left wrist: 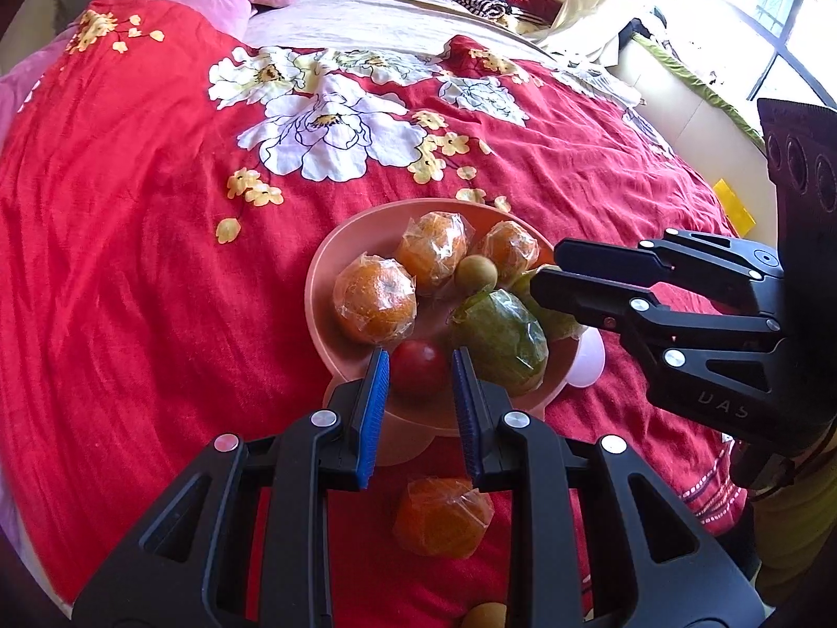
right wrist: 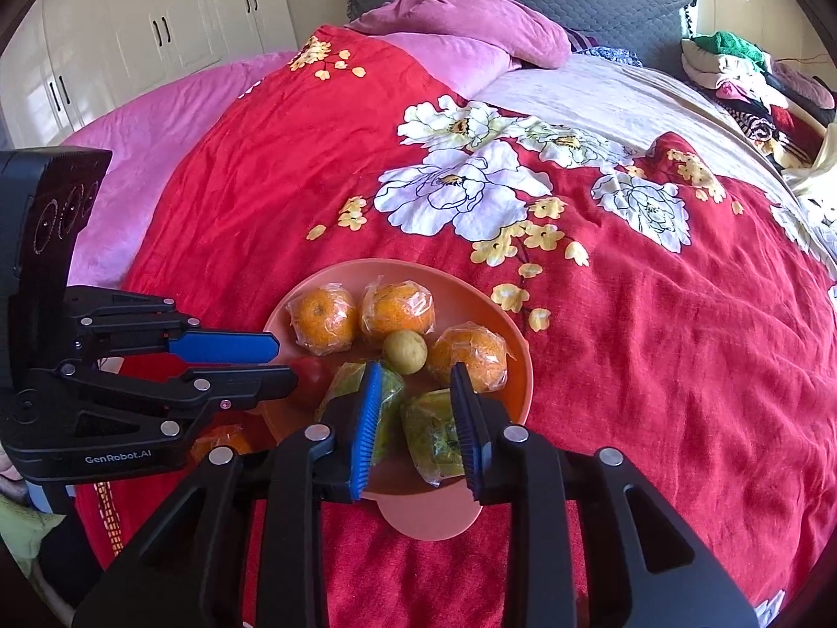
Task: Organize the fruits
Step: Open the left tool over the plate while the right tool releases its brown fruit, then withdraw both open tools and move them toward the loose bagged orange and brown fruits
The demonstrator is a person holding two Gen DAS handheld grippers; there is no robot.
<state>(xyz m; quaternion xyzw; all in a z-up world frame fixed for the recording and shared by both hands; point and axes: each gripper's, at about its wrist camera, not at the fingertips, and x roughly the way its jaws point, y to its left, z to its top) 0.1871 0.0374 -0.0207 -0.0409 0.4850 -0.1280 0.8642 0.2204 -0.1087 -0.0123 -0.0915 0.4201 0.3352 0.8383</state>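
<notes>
Left gripper [left wrist: 418,366] grips the tomato [left wrist: 418,374] over the bowl [left wrist: 319,282]. Right gripper [right wrist: 416,408] barely open, empty, green fruit [right wrist: 431,432] between its jaws. Next, likely: release tomato, fetch the orange [left wrist: 442,515] below the left gripper.

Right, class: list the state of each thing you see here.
bowl: upright, holds fruit
oranges: wrapped, three in bowl
loose orange: wrapped, on bedspread
green fruits: wrapped, in bowl
red fruit: unwrapped, in bowl
small fruit: bare, in bowl
left gripper: shut, at red fruit
right gripper: over green fruits, grip unclear
</notes>
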